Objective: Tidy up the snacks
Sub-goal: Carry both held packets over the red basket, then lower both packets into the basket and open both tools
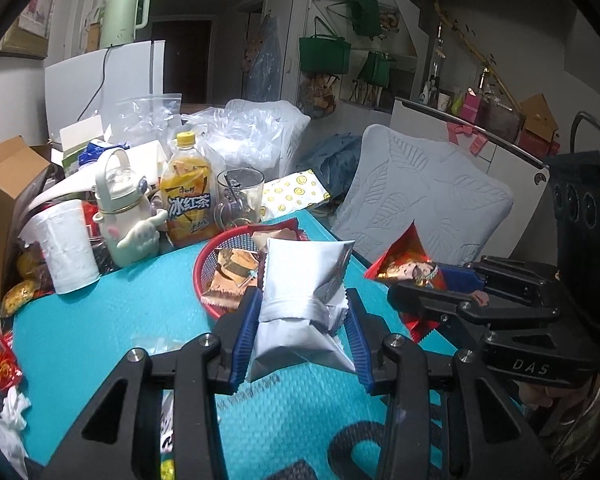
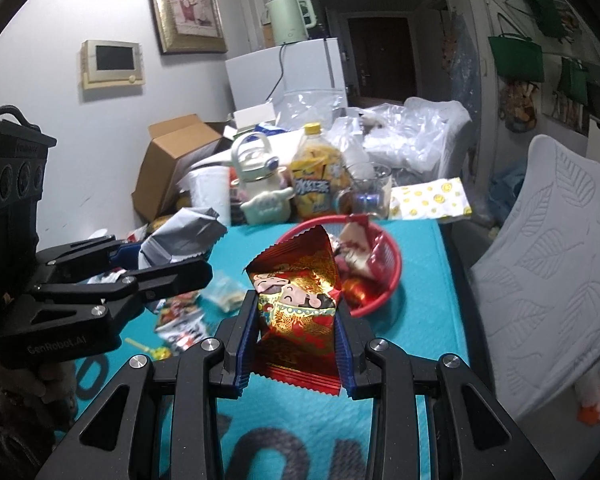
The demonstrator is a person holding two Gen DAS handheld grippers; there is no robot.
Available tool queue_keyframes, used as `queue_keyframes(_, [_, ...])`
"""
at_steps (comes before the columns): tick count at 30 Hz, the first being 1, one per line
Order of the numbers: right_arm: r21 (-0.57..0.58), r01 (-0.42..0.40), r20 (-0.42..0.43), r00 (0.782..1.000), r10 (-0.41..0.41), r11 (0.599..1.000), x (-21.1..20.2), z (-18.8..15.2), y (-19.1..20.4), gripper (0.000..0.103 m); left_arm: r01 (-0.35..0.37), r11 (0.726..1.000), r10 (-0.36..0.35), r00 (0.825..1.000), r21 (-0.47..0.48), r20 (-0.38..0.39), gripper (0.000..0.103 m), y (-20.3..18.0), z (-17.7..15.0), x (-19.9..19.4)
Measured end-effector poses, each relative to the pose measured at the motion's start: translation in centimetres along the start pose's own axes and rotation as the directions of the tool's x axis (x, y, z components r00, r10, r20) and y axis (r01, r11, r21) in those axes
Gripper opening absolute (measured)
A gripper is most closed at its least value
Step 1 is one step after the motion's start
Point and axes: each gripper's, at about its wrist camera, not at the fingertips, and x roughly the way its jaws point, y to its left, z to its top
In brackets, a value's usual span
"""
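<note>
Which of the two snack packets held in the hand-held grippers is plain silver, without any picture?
The silver packet in the left hand-held gripper. The red packet in the right hand-held gripper has a cartoon figure and gold print.

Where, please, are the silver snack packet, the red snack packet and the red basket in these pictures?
silver snack packet (image 1: 300, 276): left wrist view, on its flat foil face.
red snack packet (image 2: 296, 304): right wrist view, on the printed cartoon figure.
red basket (image 2: 392, 272): right wrist view, on its right rim.

The basket sits on the table, before the bottle.
</note>
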Motion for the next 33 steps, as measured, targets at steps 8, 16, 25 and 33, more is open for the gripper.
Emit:
queue_keyframes(8, [0.019,0.029,-0.009,1.0,-0.029,0.999,3.1,1.7,-3.0,0.033,-0.033,0.999,0.032,0.999,-0.015,-0.032,0.041,1.3,1.7,4.4])
queue_keyframes(16, [0.034,0.03,-0.035,0.999,-0.029,0.999,6.1,2.2,-5.2,0.033,-0.042,0.999,0.039,0.994,-0.03,-0.099,0.041,1.9,1.7,9.0])
queue_keyframes(25, [0.063,0.033,-0.086,0.996,-0.028,0.997,8.4,1.5,-6.9,0.033,-0.058,0.998,0.054,0.987,-0.023,-0.15,0.041,2.3,1.2,12.3])
queue_keyframes(33, [0.069,0.014,-0.098,0.995,-0.008,0.998,9.2,1.5,-7.2,0.033,-0.095,0.995,0.088,0.981,-0.036,-0.173,0.046,2.8,1.4,12.7])
